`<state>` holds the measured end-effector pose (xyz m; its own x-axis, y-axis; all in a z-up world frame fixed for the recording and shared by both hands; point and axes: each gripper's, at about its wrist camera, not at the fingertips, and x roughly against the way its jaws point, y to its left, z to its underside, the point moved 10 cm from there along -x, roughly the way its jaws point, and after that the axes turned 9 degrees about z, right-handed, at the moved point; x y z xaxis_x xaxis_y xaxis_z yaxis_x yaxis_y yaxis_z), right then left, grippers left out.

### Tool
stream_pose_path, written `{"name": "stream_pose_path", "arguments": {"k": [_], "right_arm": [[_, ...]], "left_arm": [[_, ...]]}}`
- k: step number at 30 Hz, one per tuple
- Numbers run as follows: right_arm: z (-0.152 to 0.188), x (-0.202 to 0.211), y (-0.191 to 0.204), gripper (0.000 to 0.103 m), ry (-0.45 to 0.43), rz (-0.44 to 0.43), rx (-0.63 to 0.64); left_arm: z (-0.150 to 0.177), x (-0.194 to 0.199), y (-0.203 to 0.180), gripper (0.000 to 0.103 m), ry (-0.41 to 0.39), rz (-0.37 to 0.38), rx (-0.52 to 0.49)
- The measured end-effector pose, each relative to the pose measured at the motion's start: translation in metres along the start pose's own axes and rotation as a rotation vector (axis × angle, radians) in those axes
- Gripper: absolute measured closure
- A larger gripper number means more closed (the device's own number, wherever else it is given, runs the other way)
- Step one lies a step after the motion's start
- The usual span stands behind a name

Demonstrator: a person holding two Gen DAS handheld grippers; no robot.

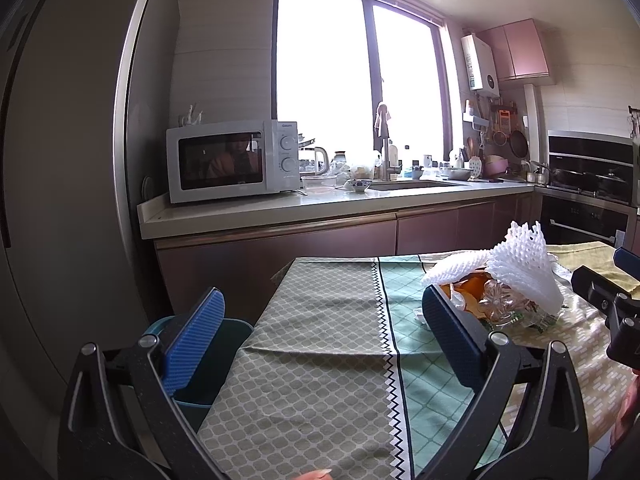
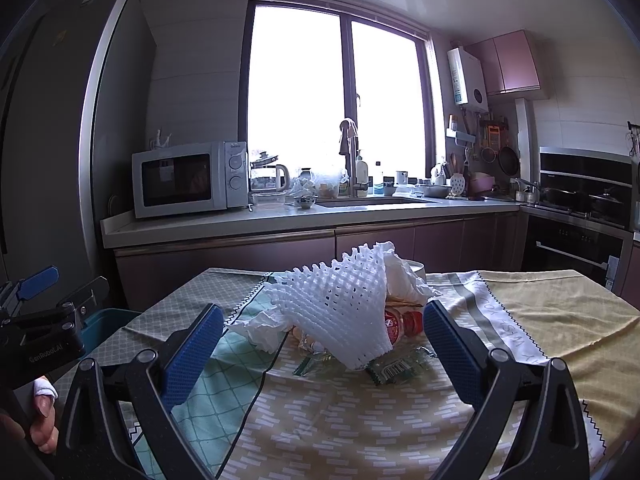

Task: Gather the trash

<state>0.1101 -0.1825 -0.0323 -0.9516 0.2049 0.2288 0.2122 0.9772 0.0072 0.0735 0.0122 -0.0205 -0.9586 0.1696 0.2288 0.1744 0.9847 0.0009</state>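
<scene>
Trash pile sits mid-table on the patterned cloth: white foam netting, crumpled tissue, a plastic bottle, wrappers. Right gripper gapes wide just before it, left gripper likewise spread, both empty. Teal bin beside the table's left edge.

A: What covers the tabletop?

B: Patterned cloths side by side: a grey-green lattice cloth under the left claw, a mint strip with a zigzag border at that claw's right finger, then a yellow cloth with white dashes beneath the right claw.

A: And lying on it?

B: One pile straight ahead of the right claw, between its spread fingers: white foam netting, crumpled tissue, a red-labelled plastic bottle, and a green wrapper nearest the claw.
</scene>
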Motion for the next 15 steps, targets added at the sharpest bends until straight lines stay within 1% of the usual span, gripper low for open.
{"name": "stream_pose_path", "arguments": {"k": [15], "right_arm": [[-0.0012,-0.0011,-0.0015,0.006,-0.003,-0.001,0.0]], "left_arm": [[0.0003,-0.0001,-0.0022,0.005,0.0,0.002,-0.002]]}}
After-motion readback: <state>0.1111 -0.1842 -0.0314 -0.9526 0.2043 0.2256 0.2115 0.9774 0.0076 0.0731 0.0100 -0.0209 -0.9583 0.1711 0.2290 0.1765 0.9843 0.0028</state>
